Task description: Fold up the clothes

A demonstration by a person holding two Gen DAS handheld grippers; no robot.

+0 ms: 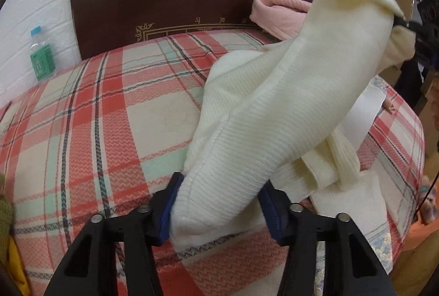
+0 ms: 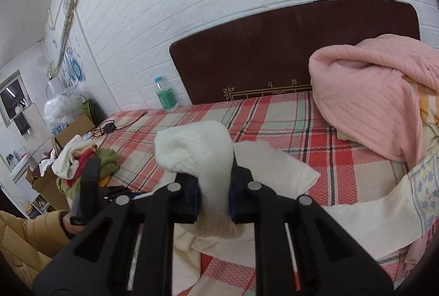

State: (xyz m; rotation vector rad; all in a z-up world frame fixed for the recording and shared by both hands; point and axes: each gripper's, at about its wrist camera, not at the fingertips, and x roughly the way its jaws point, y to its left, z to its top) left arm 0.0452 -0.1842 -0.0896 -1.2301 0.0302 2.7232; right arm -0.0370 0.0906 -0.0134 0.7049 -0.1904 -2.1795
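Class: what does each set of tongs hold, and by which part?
Both grip the cream knit garment: left tongs at one bunched end, right tongs at another.

Left gripper (image 1: 219, 202) clamped on cream knit garment (image 1: 274, 115), lifted off plaid bedspread (image 1: 96, 117), stretched up-right. Pink garment (image 1: 277, 13) by brown headboard (image 1: 164, 0). 1 green-label bottle (image 1: 41, 54) far left.
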